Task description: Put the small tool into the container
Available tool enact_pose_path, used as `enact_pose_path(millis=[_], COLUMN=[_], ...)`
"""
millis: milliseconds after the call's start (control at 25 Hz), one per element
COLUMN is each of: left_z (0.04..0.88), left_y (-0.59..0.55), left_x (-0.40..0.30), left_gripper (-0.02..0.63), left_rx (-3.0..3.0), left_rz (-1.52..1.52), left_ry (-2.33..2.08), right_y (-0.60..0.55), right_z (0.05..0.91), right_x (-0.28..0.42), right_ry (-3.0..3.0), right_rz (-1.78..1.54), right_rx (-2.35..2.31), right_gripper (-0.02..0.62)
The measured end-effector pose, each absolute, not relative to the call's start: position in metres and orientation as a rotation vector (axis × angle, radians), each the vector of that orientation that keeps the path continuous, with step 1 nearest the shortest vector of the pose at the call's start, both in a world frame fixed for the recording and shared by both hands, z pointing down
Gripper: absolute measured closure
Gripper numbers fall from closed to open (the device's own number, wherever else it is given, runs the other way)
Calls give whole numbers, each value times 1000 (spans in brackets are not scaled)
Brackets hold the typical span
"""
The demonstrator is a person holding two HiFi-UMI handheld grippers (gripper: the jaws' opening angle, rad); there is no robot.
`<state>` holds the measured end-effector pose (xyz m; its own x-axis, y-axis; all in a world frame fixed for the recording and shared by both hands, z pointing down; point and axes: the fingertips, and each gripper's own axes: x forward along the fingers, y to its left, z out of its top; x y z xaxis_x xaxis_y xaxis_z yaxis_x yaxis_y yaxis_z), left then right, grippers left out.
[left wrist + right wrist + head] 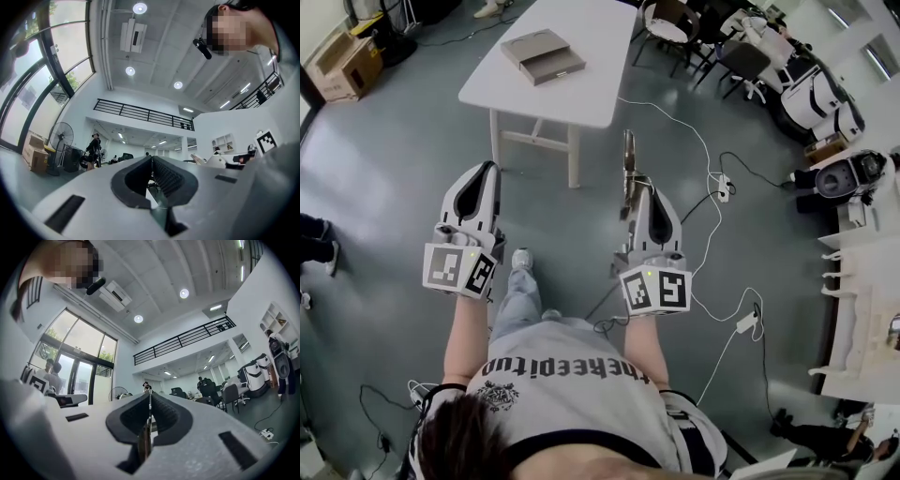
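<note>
Overhead, the left gripper [151, 159] has its jaws pressed together on nothing, while the right gripper [149, 397] is clamped on the small tool [629, 161] – a thin flat piece poking out forward past the tips, above the grey floor [403, 159]. Well apart from both, the container [542, 55] sits on the white table [586, 33]. Print across the person's grey shirt [572, 398] reads roughly "thekeepitup", and each gripper's cube carries black-and-white square markers.
</note>
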<state>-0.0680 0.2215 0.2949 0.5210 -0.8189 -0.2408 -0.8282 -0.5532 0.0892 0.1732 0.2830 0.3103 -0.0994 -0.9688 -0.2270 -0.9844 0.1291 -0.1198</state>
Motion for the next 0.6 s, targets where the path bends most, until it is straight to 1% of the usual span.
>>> enact_pose_path(millis=[240, 600], left_z=[292, 280], left_y=[157, 48], left_x=[-64, -85], left_gripper=[592, 592], left_rx=[-2692, -2713], left_rz=[376, 398], left_ry=[1433, 1400], right_y=[221, 123], right_z=[307, 300], right_x=[180, 165], right_ry=[2121, 2063], right_rz=[95, 81], right_rx=[-1946, -1982], right_gripper=[589, 589])
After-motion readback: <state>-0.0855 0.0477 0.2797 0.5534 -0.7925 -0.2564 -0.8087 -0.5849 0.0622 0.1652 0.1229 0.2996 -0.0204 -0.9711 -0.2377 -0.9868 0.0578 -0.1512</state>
